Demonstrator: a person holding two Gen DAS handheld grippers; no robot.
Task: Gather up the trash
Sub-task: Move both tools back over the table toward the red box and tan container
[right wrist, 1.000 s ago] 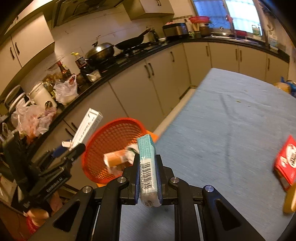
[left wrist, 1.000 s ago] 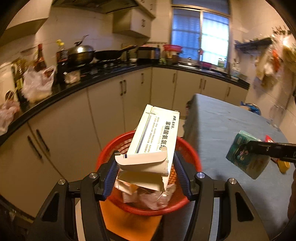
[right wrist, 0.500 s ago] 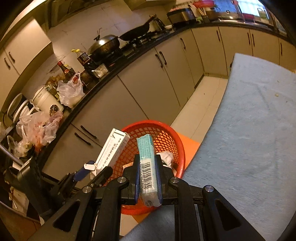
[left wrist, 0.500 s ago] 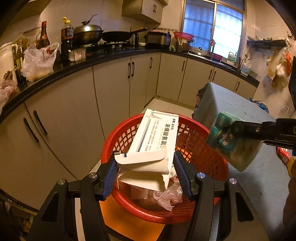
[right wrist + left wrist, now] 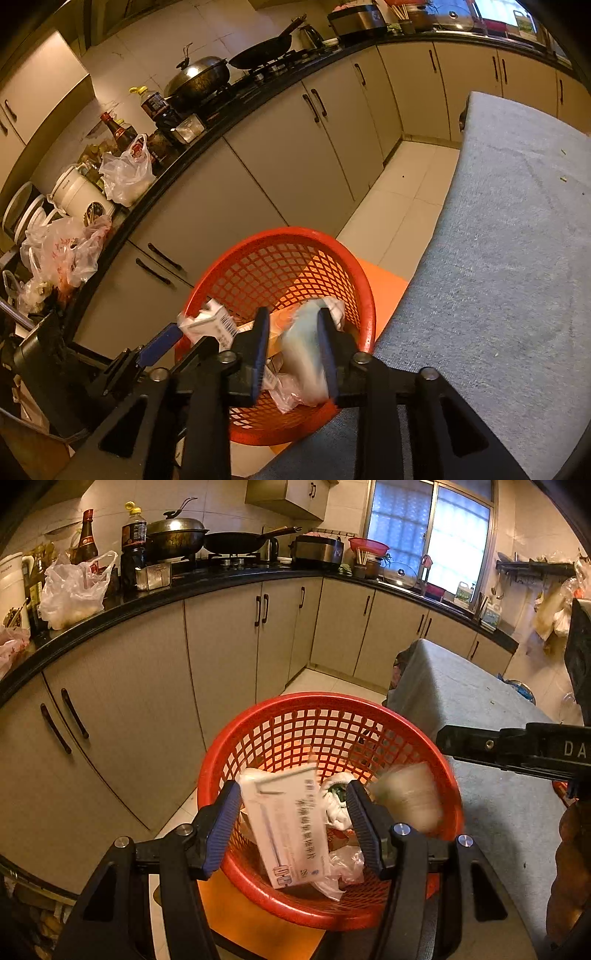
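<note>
Both boxes have left our grippers since the earlier frames. We see the white carton (image 5: 291, 827), gripped a second ago, now blurred and tilted inside the red basket (image 5: 373, 709), and our left gripper (image 5: 291, 823) stands released, its pads clear of the carton. Our right gripper (image 5: 291, 350) has just been opening; the teal packet (image 5: 304, 354) shows as a blur between its jaws, loose and dropping into the basket (image 5: 365, 284).

Inside the basket we see crumpled plastic wrap (image 5: 343, 867) and a white wad with green (image 5: 334, 801) under the carton.

From the left wrist we see the packet (image 5: 406, 797) as a pale smear by the right rim, under the right gripper's black finger (image 5: 487, 746). From the right wrist we see the carton's (image 5: 210, 325) barcode end at the left rim and the grey table (image 5: 517, 258) beside the basket.
</note>
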